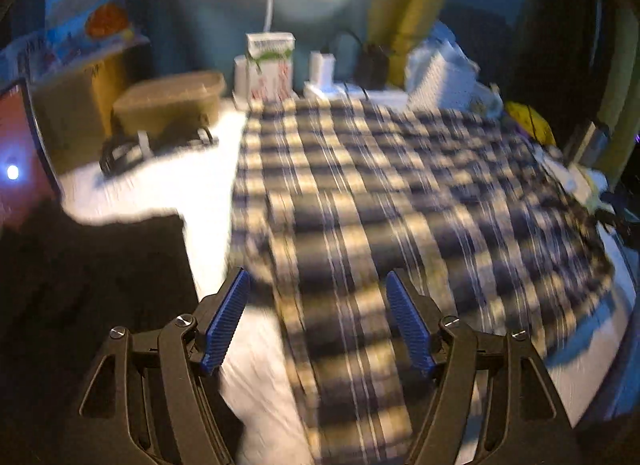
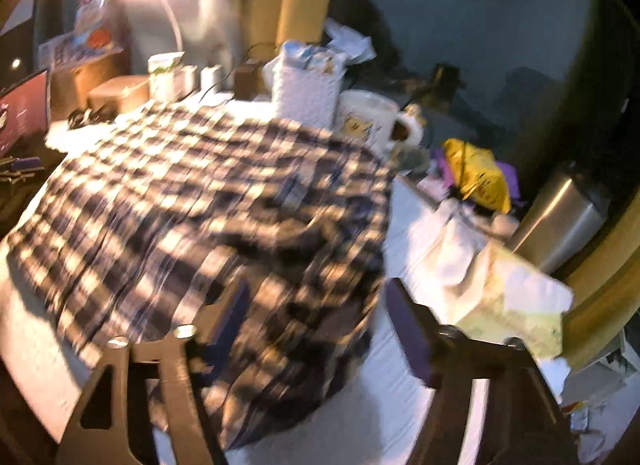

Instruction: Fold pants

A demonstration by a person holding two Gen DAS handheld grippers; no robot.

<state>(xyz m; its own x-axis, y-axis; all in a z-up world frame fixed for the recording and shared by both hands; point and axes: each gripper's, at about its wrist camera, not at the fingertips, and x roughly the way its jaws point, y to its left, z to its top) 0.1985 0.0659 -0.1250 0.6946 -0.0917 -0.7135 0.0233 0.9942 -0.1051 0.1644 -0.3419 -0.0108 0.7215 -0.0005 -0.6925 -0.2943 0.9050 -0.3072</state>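
1. Nearest us, left gripper: jaws spread, blue pads clear of cloth, nothing held.
2. We find the plaid pants spread flat on the white table, under both grippers.
3. Right gripper: jaws apart, empty, over the pants' right edge; mug beyond.

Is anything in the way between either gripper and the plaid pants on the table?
Nothing visible. The pants lie spread on the white table, directly ahead of the open left gripper and open right gripper. The mug and clutter sit beyond the pants.
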